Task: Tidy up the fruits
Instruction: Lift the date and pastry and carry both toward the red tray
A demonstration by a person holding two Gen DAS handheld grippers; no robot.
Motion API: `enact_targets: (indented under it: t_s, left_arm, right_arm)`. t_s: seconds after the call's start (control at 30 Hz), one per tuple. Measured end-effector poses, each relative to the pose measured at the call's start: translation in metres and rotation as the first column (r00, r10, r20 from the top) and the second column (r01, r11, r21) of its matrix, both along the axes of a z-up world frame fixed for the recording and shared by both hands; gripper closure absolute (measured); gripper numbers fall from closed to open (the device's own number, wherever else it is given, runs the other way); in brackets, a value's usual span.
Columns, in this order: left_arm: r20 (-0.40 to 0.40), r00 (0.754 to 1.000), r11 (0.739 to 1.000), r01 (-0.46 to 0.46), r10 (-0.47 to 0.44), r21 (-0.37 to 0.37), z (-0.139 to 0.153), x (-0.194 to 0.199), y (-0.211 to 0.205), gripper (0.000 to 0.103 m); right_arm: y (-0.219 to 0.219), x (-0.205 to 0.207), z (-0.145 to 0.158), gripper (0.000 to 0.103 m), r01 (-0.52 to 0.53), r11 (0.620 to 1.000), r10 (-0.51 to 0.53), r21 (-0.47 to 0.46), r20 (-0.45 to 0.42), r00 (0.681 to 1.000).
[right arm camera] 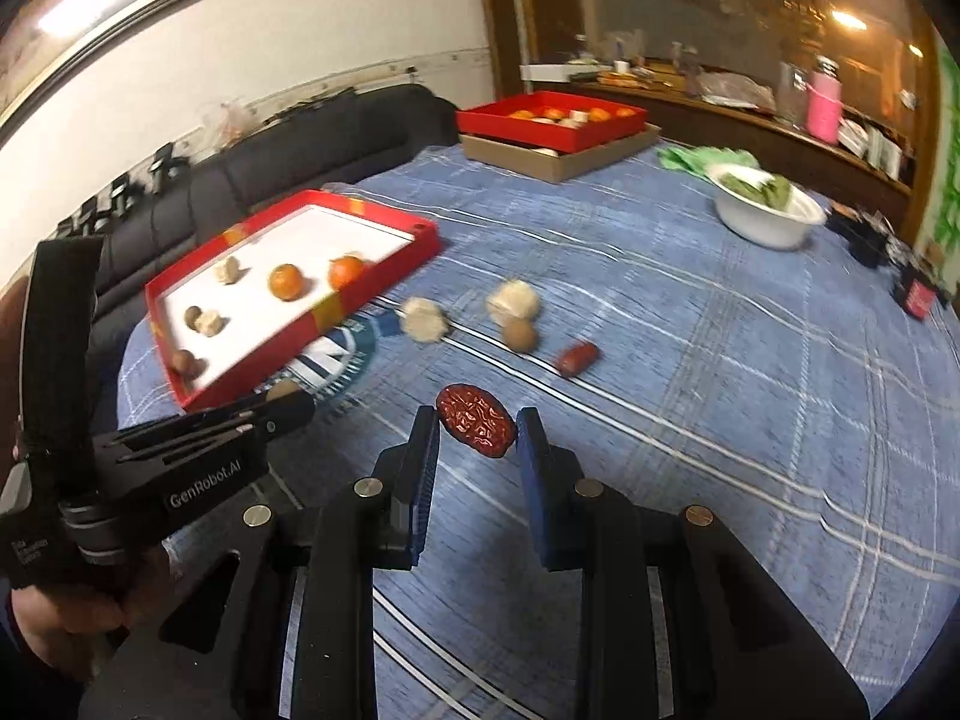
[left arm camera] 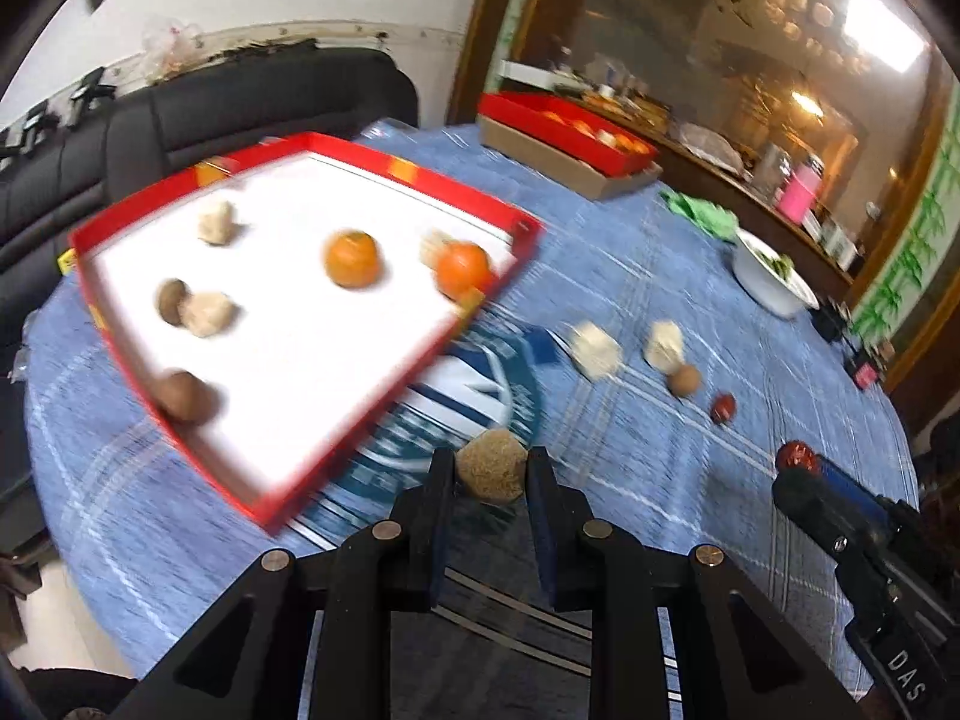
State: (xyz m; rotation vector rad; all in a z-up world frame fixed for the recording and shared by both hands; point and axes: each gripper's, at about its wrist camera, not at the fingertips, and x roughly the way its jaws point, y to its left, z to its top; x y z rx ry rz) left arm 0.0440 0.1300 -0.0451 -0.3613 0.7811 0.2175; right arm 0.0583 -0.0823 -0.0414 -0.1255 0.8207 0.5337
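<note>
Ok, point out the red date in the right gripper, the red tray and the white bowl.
red date (right arm camera: 476, 420), right wrist view, middle of its wrinkled skin.
red tray (right arm camera: 273, 348), right wrist view, near side wall.
white bowl (right arm camera: 759, 227), right wrist view, outer wall.

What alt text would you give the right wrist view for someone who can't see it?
The right gripper holds a wrinkled red date above a blue checked tablecloth. To the left, a red tray holds two oranges and pale sweets, with more loose pieces beside it.
</note>
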Motion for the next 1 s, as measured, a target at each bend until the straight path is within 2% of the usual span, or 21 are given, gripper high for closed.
enact_targets:
  t_s: [0.2,0.4,0.63,1.0]
  left_arm:
    - [0.02,0.995,0.995,-0.097,0.096,0.029,0.017,0.002,0.044,0.081]
    - [0.002,0.984,0.982,-0.179,0.179,0.056,0.023,0.009,0.09,0.081]
    - [-0.03,0.973,0.97,-0.223,0.227,0.096,0.026,0.026,0.121,0.081]
    - [-0.105,0.95,0.952,-0.282,0.294,0.115,0.015,0.057,0.159,0.081]
  right_arm:
    - [0.041,0.007,0.008,0.077,-0.083,0.996,0.084,-0.005,0.015,0.996]
    - [0.085,0.018,0.016,0.077,-0.162,0.987,0.162,-0.006,0.03,0.986]
    - [0.134,0.039,0.016,0.077,-0.224,0.975,0.224,-0.007,0.018,0.974]
    - [0.195,0.099,-0.015,0.077,-0.228,0.973,0.223,-0.047,-0.085,0.971]
